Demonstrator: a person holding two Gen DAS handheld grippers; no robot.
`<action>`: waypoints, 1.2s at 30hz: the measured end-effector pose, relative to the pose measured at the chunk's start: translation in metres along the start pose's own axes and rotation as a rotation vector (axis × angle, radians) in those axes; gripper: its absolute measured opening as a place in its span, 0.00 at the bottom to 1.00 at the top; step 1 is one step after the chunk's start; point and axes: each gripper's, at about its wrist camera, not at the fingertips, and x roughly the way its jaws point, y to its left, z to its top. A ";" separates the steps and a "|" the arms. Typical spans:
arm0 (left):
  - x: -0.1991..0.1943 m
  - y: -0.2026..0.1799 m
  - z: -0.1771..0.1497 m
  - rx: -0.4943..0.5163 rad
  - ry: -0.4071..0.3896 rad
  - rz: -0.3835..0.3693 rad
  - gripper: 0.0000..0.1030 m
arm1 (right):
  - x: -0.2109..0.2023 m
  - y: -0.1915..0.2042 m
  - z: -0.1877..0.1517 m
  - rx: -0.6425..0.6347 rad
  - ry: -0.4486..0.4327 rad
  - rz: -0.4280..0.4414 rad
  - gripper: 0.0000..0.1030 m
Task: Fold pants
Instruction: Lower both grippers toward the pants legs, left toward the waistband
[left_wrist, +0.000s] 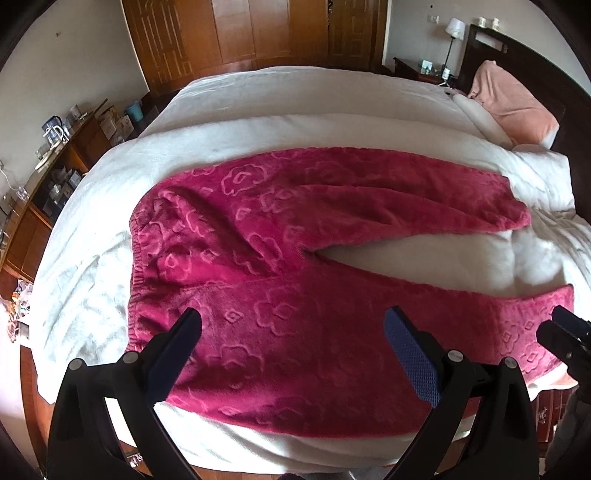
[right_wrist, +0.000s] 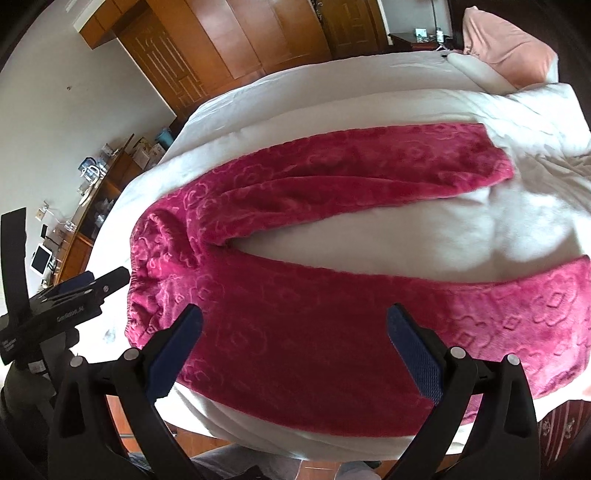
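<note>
I'm seeing the pink fleece pants (left_wrist: 295, 258) lying flat on the white blanket (left_wrist: 295, 125) covering the bed, waistband (left_wrist: 138, 266) to the left, both legs running right and splitting apart with bare blanket showing between them. I'm holding the left gripper (left_wrist: 293, 325) over the near leg close to the waist, fingers spread wide, gripping nothing. I'm holding the right gripper (right_wrist: 295, 321) over the same near leg further along, also spread wide and empty. Each gripper is showing at the edge of the other's view. A peach pillow (left_wrist: 517, 103) is sitting at the headboard end, a wooden wardrobe (left_wrist: 236, 33) behind the bed.
</note>
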 end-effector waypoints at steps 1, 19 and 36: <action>0.002 0.003 0.003 -0.002 -0.001 0.000 0.95 | 0.003 0.003 0.002 -0.002 0.004 0.001 0.97; 0.046 0.050 0.040 -0.025 0.043 -0.018 0.95 | 0.052 0.038 0.033 -0.014 0.058 -0.075 0.97; 0.109 0.078 0.065 -0.020 0.130 0.002 0.95 | 0.081 -0.006 0.050 0.172 0.097 -0.195 0.97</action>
